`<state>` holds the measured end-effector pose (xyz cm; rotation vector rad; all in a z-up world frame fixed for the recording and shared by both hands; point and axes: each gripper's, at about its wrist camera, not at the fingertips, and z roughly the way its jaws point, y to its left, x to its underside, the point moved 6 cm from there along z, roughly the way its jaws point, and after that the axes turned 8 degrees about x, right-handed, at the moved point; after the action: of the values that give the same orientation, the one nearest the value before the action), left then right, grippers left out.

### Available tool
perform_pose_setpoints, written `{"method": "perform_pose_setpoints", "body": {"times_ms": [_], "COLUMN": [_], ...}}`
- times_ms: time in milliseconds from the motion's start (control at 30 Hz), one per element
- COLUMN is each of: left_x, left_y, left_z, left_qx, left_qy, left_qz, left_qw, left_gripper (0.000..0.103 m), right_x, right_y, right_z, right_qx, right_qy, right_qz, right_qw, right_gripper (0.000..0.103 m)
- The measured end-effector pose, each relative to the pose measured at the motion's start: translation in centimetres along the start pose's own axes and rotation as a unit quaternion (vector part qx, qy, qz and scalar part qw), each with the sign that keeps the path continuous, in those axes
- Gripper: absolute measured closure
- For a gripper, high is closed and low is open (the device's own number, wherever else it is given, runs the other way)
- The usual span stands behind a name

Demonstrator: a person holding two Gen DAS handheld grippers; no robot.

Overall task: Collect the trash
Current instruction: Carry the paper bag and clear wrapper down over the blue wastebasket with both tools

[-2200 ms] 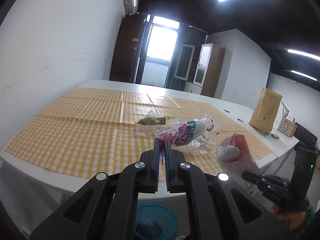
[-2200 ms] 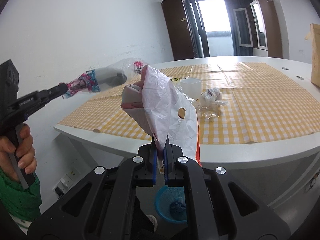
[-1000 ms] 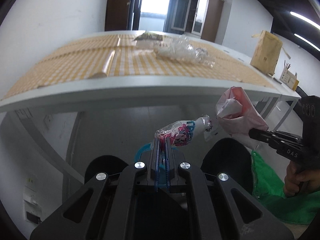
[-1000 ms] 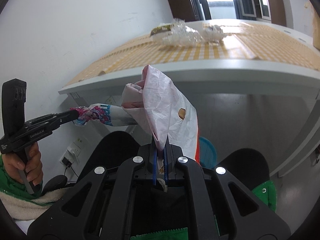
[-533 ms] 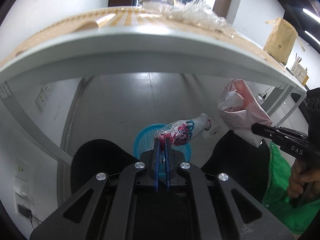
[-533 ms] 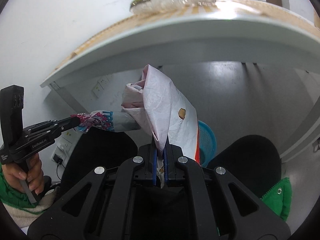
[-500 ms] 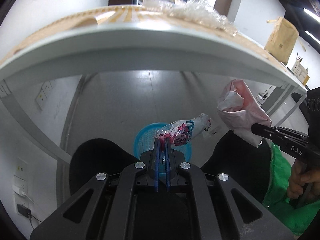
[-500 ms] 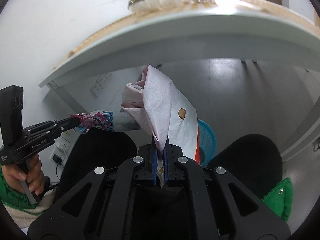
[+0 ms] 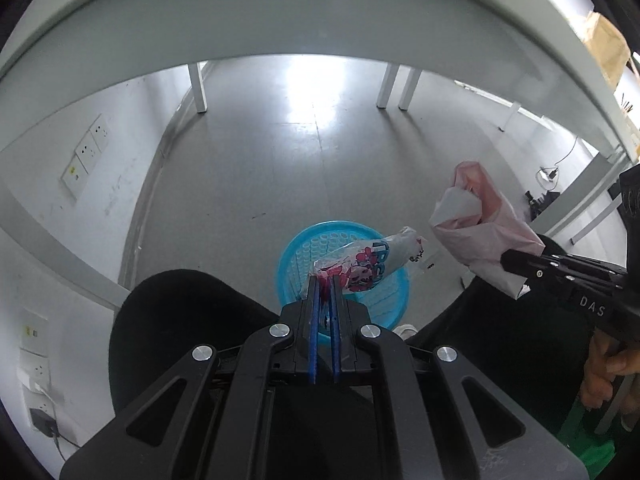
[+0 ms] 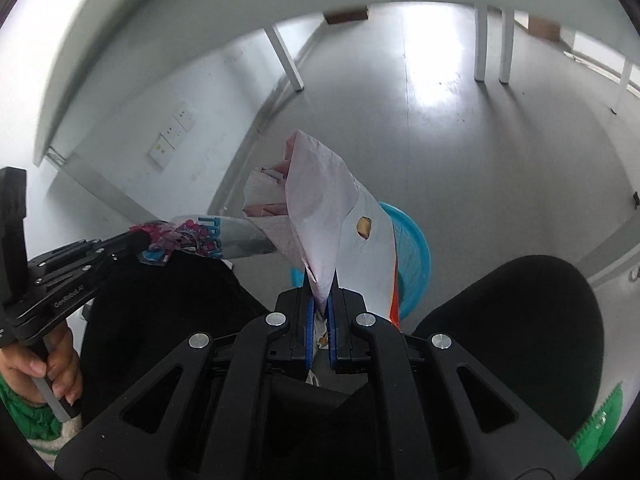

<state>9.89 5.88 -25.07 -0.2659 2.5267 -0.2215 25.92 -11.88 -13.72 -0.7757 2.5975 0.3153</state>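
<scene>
My left gripper (image 9: 325, 280) is shut on a clear plastic wrapper with pink and blue print (image 9: 368, 258) and holds it above a blue plastic bin (image 9: 320, 246) on the floor. My right gripper (image 10: 319, 282) is shut on a crumpled pink and white plastic bag (image 10: 320, 216), held to the right of the wrapper and partly over the blue bin (image 10: 412, 248). In the left wrist view the right gripper (image 9: 510, 258) and the bag (image 9: 476, 220) show at right. In the right wrist view the left gripper (image 10: 138, 238) and the wrapper (image 10: 200, 238) show at left.
The white table's rim (image 9: 280, 8) arches overhead. White table legs (image 9: 198, 88) stand on the grey floor. My knees in black trousers (image 9: 180, 320) flank the bin on both sides. Wall sockets (image 9: 86, 152) sit on the left wall.
Both grippers have dropped lower under the table edge and tilted down toward the floor. The blue bin now shows larger, below the held wrapper and bag.
</scene>
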Motion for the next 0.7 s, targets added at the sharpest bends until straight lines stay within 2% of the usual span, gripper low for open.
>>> {"method": "perform_pose_setpoints", "body": {"times_ms": [333,467,700], "left_x": [-0.6,-1.0,-1.1], "left_y": [-0.1,-0.4,-0.1], "left_z": [4.3,5.8,9.0], "left_qx": [-0.004,-0.012,-0.006], "left_qy": [0.037,0.047,0.089], "left_qz": [-0.011,-0.007,-0.035], "left_qw": [0.9992,0.9988,0.9954], "left_gripper": [0.099,0.099,0.099], "right_x": [0.1,0.0,-0.3], "right_y": [-0.2,-0.6,-1.1], "right_z": [3.9,5.5,8.4], "right_qx": [-0.006,0.002,0.019], "right_qy": [0.044,0.054,0.081], "right_qz": [0.024,0.029,0.040], "right_qw": [0.999,0.998,0.996], "right_gripper": [0.099,0.099,0.099]}}
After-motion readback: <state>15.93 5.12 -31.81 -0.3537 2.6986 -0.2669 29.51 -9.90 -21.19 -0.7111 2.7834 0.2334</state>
